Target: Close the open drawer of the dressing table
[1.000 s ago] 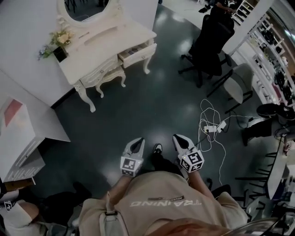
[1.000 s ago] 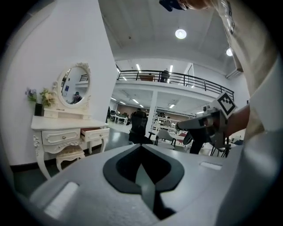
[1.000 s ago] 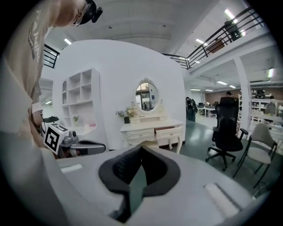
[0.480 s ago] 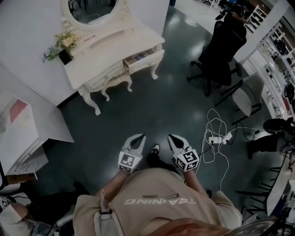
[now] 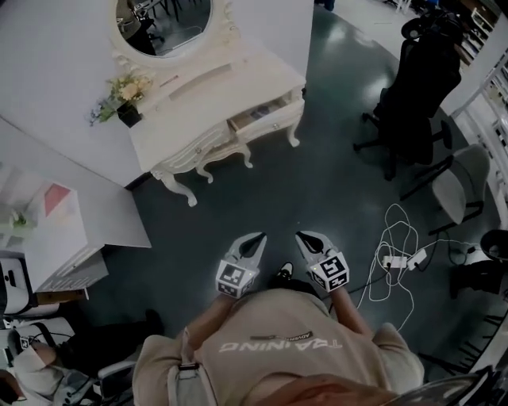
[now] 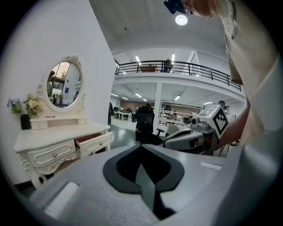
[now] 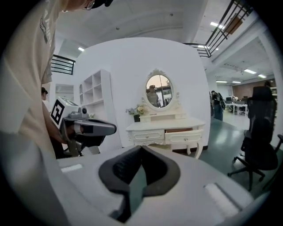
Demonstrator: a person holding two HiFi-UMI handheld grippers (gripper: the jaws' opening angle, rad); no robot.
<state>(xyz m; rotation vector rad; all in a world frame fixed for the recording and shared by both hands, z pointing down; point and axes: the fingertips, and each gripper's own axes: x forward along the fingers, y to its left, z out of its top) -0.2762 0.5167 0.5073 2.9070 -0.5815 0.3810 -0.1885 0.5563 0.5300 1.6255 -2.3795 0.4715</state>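
- The left gripper (image 5: 258, 236) is held low in front of the person's chest, and its jaws are seen pressed tip to tip, with nothing caught between them.
- The right gripper (image 5: 302, 235) is carried just beside it at the same height. Its jaws are likewise brought together and nothing is gripped.
- Both noses are pointed forward over the dark floor (image 5: 317, 182), and a shoe (image 5: 284, 272) is glimpsed below, between the two grippers.
- A tangle of white cables (image 5: 394, 252) is spotted on the floor off to the right.
- Well apart from the grippers, across open floor, the dressing table (image 5: 214, 99) is set against the white wall.
- And there it is: the open drawer (image 5: 268, 120) is found at the table's right end, pulled out so its front stands proud of the closed drawer next to it. It is touched by neither gripper.
- An oval mirror (image 5: 163, 20) is mounted above the tabletop, and a small pot of flowers (image 5: 125, 93) is placed at the table's left end.
- A black office chair (image 5: 421, 87) is parked further right, clear of the table.
- A low white cabinet (image 5: 75, 230) is seen at the left edge.
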